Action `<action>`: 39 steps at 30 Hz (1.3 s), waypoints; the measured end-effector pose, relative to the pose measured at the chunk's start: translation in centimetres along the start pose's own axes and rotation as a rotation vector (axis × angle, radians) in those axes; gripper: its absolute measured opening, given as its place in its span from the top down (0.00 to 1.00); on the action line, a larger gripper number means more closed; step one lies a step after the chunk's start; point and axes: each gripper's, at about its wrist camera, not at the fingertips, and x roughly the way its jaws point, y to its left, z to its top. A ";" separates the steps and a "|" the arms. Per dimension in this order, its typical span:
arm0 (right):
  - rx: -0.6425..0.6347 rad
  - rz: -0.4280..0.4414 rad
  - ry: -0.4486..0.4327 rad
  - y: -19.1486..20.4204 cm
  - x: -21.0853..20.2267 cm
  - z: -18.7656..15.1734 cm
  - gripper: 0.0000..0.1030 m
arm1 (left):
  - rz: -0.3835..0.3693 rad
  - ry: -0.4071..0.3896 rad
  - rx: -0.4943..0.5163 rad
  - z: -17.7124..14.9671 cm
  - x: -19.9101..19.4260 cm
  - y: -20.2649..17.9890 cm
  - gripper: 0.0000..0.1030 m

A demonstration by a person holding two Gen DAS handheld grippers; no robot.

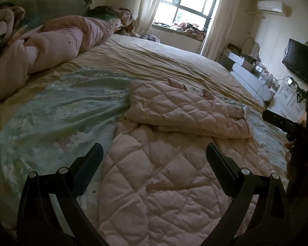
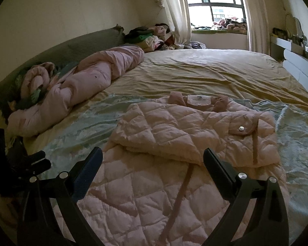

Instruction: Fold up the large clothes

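A pale pink quilted jacket [image 1: 164, 164] lies on the bed, collar away from me; it also shows in the right wrist view [image 2: 154, 184]. A folded-over part [image 1: 184, 112] lies across its upper body, with a snap button [image 2: 240, 128] on a pocket flap and a white neck label [image 2: 197, 100]. My left gripper [image 1: 155, 155] is open and empty just above the jacket's lower left part. My right gripper [image 2: 153, 160] is open and empty above the jacket's lower middle. The right gripper's body shows at the right edge of the left wrist view [image 1: 285, 123].
The jacket rests on a light green printed sheet [image 1: 57, 110] over a yellow bedspread [image 2: 195, 71]. A rolled pink duvet [image 2: 88, 78] lies along the headboard side. Clothes pile [image 2: 149, 34] near the window. A dresser [image 1: 262, 82] and TV [image 1: 301, 59] stand right.
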 end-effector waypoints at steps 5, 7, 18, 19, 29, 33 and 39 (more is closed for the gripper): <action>-0.003 -0.003 -0.003 0.0 -0.9 -0.6 0.05 | 0.011 -0.006 0.001 -0.9 -1.1 0.0 0.09; -0.005 -0.005 -0.001 0.0 -1.1 -0.9 0.05 | 0.015 -0.005 0.005 -1.1 -1.4 -0.1 0.09; -0.021 -0.017 -0.001 0.1 -2.7 -2.3 0.05 | 0.009 0.001 0.016 -3.0 -2.7 -0.2 0.09; -0.021 -0.019 -0.003 0.1 -2.9 -2.5 0.05 | 0.011 0.002 0.016 -3.1 -2.8 -0.2 0.09; 0.003 -0.024 0.030 -1.2 -4.0 -4.7 0.05 | 0.026 0.055 0.010 -5.5 -2.8 0.7 0.09; 0.010 -0.051 0.063 -2.1 -4.2 -6.1 0.05 | 0.049 0.089 0.002 -6.9 -2.7 1.6 0.09; 0.036 -0.065 0.083 -3.2 -5.0 -7.6 0.05 | 0.066 0.123 -0.014 -8.4 -2.3 2.8 0.09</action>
